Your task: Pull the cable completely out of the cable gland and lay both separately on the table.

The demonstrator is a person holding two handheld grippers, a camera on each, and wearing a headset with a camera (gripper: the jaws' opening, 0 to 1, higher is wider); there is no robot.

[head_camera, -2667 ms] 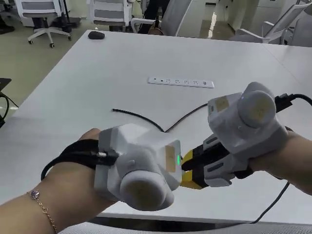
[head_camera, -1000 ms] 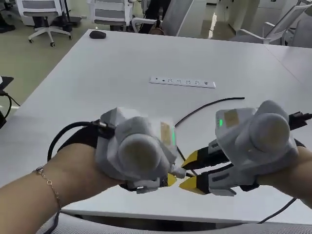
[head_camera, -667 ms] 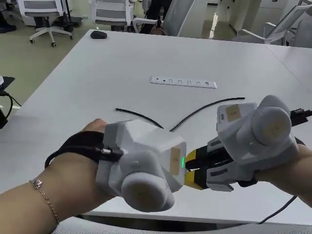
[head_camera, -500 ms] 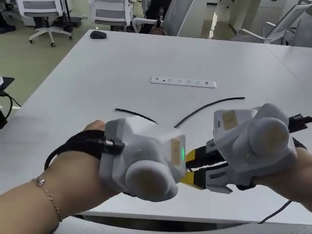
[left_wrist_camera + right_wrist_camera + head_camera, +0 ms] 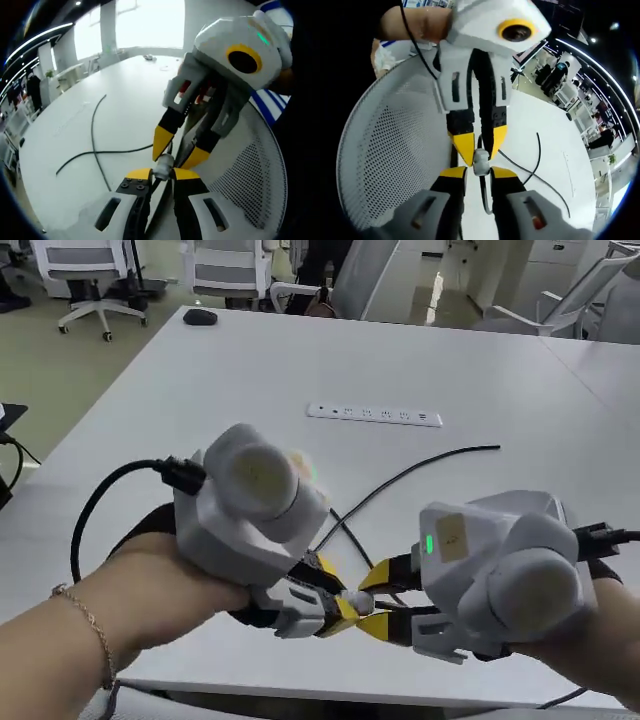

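A small grey cable gland [image 5: 362, 604] hangs just above the white table's [image 5: 250, 380] front edge, between the two grippers' yellow tips. My left gripper [image 5: 335, 592] comes in from the left and is shut on the gland [image 5: 161, 165]. My right gripper [image 5: 380, 600] faces it from the right, and its tips flank the same gland [image 5: 481, 163]. A thin black cable [image 5: 420, 468] runs from the gland out over the table and crosses itself in a loop. In the right gripper view the cable [image 5: 483, 194] passes down between my own jaws.
A white power strip [image 5: 372, 415] lies at mid-table, and a dark mouse [image 5: 199, 316] sits at the far left corner. Office chairs [image 5: 90, 270] stand beyond the table. A white mesh chair back [image 5: 385, 150] is close under the grippers.
My left gripper has rolled, so its body now stands up and to the left with its tips pointing down-right. The cable's loop has shifted on the table. The right gripper has dropped slightly.
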